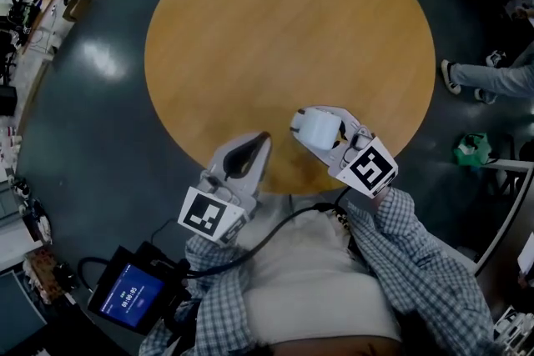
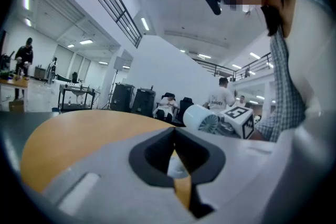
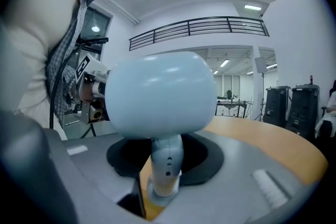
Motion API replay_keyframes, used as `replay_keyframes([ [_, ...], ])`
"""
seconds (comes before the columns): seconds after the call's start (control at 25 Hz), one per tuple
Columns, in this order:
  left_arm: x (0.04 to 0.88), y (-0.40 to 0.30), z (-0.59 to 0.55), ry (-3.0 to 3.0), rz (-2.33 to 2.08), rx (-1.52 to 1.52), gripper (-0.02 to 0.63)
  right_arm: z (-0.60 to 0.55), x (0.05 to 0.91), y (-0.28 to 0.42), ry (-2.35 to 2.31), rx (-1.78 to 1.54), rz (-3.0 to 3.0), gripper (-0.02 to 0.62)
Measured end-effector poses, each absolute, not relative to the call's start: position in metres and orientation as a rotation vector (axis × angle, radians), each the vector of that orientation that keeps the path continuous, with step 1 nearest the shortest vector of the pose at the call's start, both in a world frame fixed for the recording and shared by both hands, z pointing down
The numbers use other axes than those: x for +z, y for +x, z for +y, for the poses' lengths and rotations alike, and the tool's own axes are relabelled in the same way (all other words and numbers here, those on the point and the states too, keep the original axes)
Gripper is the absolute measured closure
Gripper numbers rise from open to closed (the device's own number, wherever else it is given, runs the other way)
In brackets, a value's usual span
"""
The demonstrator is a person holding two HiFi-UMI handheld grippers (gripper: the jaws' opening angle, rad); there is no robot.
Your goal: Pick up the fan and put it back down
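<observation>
Right claw point(image 3: 164, 186): pinching fan point(image 3: 157, 94) by its stem, head upright, apparently lifted off surface point(image 1: 275, 29), above its near edge. Left claw point(image 1: 260, 139): pressed together, empty, over the same near edge. Step, judged: pick-up done. Next: lower fan upright until base seats on surface, then spread claw.

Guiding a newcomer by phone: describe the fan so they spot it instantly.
Find the round wooden table. Over its near edge, the right tongs grip a fan by its stem. It alone is pale blue, with a rounded head.
</observation>
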State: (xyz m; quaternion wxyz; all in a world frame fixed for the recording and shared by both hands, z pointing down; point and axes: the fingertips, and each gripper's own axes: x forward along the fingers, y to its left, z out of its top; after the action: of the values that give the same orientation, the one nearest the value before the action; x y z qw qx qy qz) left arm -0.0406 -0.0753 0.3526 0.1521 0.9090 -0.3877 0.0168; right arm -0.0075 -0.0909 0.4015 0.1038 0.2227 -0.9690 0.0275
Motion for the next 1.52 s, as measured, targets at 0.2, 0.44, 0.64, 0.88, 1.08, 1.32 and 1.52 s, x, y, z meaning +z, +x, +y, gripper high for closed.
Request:
replay_keyframes([
  [0.2, 0.315, -0.042, -0.097, 2.694, -1.075, -0.008, 0.606, -0.109, 0.361, -0.007, 0.764, 0.074, -2.826, 0.462],
  [0.44, 0.295, -0.036, -0.113, 2.772, -1.046, -0.053, 0.606, -0.121, 0.338, 0.001, 0.858, 0.032, -2.806, 0.462],
  [0.64, 0.289, -0.032, -0.116, 2.800, -1.032, -0.068, 0.606, -0.122, 0.331, 0.009, 0.909, 0.051, -2.809, 0.463],
  [0.88, 0.286, -0.034, -0.120, 2.791, -1.058, -0.085, 0.606, -0.130, 0.328, 0.017, 0.967, -0.012, -2.782, 0.463],
  [1.08, 0.286, -0.035, -0.120, 2.798, -1.059, -0.089, 0.606, -0.131, 0.328, 0.020, 0.987, -0.015, -2.796, 0.463],
  [1.32, 0.289, -0.037, -0.120, 2.793, -1.068, -0.081, 0.606, -0.131, 0.324, 0.017, 0.990, 0.019, -2.799, 0.463],
  [1.52, 0.288, -0.036, -0.121, 2.781, -1.062, -0.090, 0.606, -0.135, 0.326, 0.021, 0.982, -0.020, -2.791, 0.463],
])
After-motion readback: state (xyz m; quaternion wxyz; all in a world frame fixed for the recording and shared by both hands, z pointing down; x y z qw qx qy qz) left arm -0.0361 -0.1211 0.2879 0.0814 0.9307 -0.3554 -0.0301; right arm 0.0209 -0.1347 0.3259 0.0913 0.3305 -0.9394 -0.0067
